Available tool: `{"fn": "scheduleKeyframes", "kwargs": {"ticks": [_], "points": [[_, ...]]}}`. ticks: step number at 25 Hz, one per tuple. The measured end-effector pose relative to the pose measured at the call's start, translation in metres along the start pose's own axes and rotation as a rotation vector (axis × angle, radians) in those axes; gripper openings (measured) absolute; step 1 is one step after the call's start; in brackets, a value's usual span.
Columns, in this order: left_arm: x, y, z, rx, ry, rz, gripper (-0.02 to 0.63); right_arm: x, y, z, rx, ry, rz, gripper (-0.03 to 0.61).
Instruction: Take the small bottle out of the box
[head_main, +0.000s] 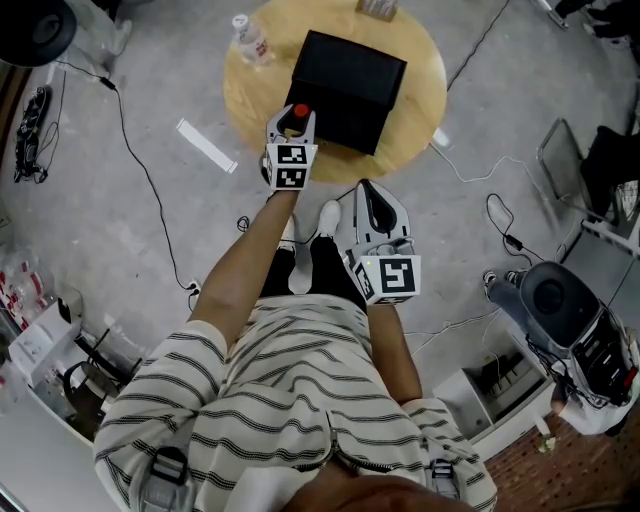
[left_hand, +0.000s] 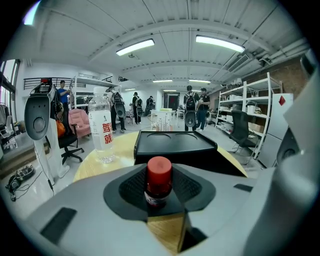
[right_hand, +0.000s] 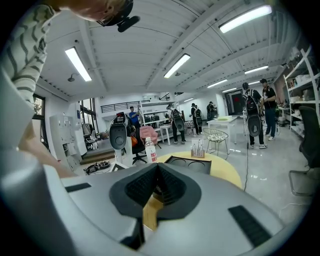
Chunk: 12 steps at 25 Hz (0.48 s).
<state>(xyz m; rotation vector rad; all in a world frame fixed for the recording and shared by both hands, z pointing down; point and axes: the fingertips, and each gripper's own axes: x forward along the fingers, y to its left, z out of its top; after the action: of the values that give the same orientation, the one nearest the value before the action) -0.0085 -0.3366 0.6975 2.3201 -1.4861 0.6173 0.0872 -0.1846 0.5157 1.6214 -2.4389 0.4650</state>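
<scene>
A small bottle with a red cap (left_hand: 159, 181) stands upright between the pads of my left gripper (left_hand: 159, 192), which is shut on it. In the head view that gripper (head_main: 293, 122) holds the small bottle (head_main: 299, 112) over the near left edge of the black box (head_main: 345, 90) on the round wooden table (head_main: 420, 80). The black box (left_hand: 175, 145) is closed, its lid showing two round recesses. My right gripper (head_main: 372, 205) hangs off the table's near side, jaws shut with nothing between them (right_hand: 156, 192).
A clear water bottle (head_main: 249, 38) with a red-printed label (left_hand: 102, 131) stands at the table's left rim. Cables run over the grey floor around the table. Shelves, chairs and several people stand further off in the room.
</scene>
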Motion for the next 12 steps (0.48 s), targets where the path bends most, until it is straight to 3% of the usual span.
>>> {"fn": "scheduleKeyframes", "kwargs": {"ticks": [12], "points": [[-0.0087,-0.0032,0.0029,0.031,-0.023,-0.01,0.147,-0.0063,-0.0043,-0.0025,0.006,-0.011,-0.013,0.011]]}}
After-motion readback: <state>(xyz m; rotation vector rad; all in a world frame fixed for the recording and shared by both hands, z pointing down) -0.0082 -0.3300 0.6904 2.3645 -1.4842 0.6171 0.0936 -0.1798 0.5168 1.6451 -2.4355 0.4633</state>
